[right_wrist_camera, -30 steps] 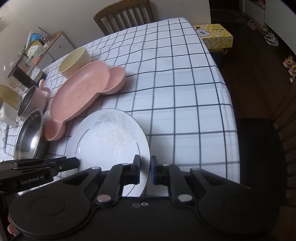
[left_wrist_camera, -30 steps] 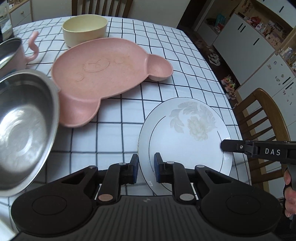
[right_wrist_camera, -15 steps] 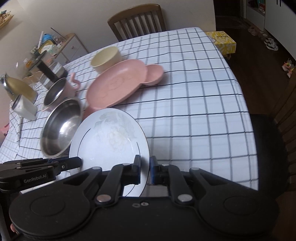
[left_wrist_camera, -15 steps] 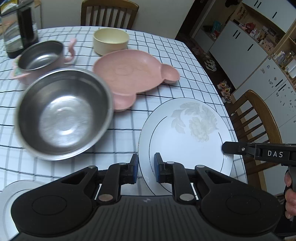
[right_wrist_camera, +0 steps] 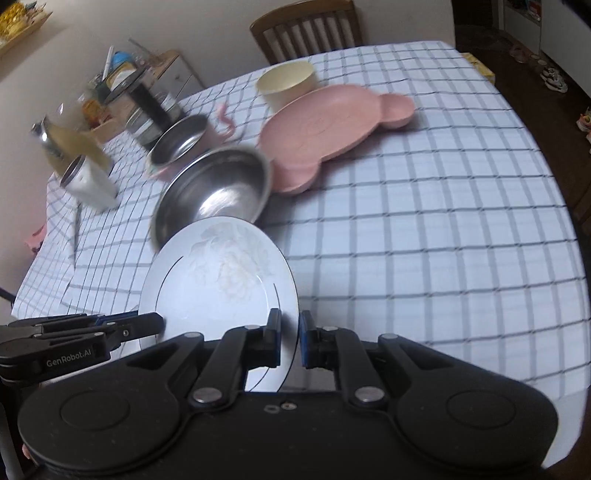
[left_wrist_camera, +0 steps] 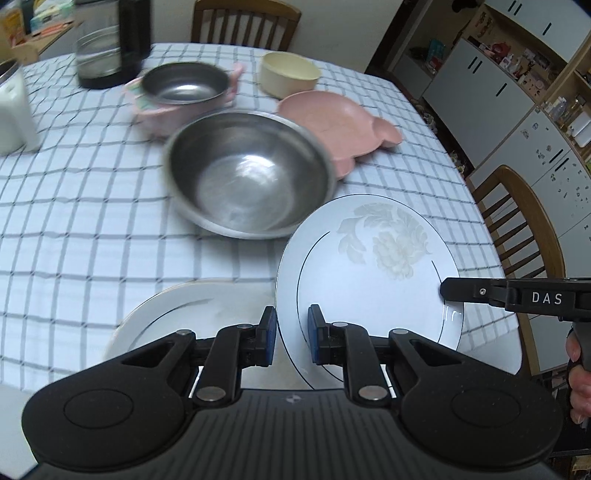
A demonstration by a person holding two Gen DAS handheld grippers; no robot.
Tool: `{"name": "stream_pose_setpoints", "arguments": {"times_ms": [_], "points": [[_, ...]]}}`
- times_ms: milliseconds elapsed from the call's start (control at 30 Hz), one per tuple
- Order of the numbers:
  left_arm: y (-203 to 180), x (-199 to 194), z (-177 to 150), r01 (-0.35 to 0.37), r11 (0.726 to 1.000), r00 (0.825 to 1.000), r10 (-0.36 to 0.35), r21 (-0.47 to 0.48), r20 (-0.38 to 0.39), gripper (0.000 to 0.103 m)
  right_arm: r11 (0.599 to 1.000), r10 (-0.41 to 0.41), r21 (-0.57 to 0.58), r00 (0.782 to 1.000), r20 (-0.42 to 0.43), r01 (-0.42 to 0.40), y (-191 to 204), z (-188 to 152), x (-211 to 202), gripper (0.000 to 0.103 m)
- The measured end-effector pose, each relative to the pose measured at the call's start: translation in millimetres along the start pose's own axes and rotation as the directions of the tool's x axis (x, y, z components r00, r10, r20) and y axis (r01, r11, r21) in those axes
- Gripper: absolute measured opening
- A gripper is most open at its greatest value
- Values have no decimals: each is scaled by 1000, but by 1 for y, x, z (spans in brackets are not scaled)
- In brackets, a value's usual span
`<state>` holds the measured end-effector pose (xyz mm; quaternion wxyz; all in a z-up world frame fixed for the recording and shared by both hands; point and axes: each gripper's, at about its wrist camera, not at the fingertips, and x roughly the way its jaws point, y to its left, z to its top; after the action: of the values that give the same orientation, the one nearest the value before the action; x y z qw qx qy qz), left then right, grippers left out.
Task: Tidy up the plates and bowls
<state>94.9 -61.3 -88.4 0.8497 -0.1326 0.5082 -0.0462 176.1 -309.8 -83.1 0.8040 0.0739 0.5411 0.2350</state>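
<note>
A white plate with a pale flower print point(left_wrist_camera: 373, 266) is held above the checked table by both grippers. My left gripper point(left_wrist_camera: 290, 336) is shut on its near-left rim. My right gripper point(right_wrist_camera: 289, 343) is shut on the opposite rim, where the plate point(right_wrist_camera: 221, 280) shows tilted. A second white plate point(left_wrist_camera: 177, 314) lies on the table below and to the left. A large steel bowl point(left_wrist_camera: 251, 173), a pink bear-shaped plate point(left_wrist_camera: 332, 114), a cream bowl point(left_wrist_camera: 288, 72) and a pink-handled steel pot point(left_wrist_camera: 184, 88) stand behind.
A dark glass jug point(left_wrist_camera: 107, 40) and a white canister point(left_wrist_camera: 14, 110) stand at the table's far left. Wooden chairs stand at the far end point(left_wrist_camera: 243, 18) and the right side point(left_wrist_camera: 517, 221). The table edge point(right_wrist_camera: 554, 332) runs along the right.
Both grippers have carried the flower plate up and to the left over the table. The steel bowl, the pot and a second white plate have come into view below.
</note>
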Motion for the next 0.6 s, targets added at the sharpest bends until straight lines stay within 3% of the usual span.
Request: {"name": "stream_pose_setpoints", "arguments": {"times_ms": [333, 600], "points": [[62, -18, -37, -26, 1000, 999, 25, -4, -42, 16, 1000, 2, -14, 998, -56, -3, 61, -26, 27, 10], [88, -4, -56, -37, 999, 996, 38, 9, -82, 16, 1000, -7, 10, 994, -105, 8, 80, -49, 54, 11]]}}
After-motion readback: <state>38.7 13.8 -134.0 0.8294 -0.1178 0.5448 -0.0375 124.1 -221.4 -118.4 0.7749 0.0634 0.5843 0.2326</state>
